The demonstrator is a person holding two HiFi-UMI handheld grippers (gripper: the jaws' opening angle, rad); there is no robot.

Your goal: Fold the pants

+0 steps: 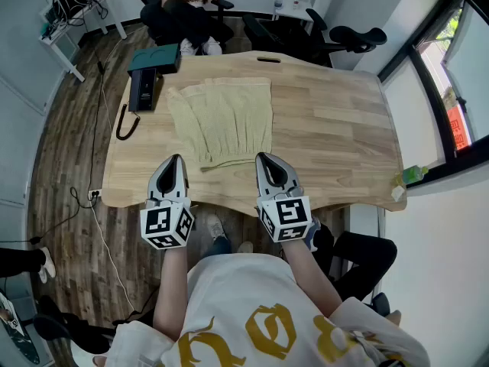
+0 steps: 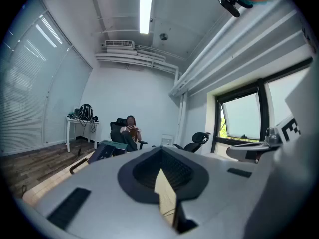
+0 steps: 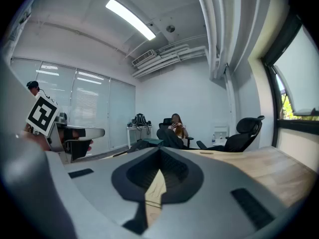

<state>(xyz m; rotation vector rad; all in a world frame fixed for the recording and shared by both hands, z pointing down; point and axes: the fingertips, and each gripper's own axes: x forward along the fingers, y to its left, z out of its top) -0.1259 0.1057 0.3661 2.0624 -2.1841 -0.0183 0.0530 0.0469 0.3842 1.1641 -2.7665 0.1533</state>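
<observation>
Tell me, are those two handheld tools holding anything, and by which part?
Nothing is held. The left gripper and the right gripper both have their jaws shut and empty; the pants lie loose on the table.

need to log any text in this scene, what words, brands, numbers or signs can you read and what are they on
No text reads clearly in any view.
Gold print on the shirt: cut off by the frame, unreadable.
Red sign outside the window: too blurred.
Bottle label: too small.
Cubes on the left gripper and right gripper: square black-and-white patterns, no letters.
</observation>
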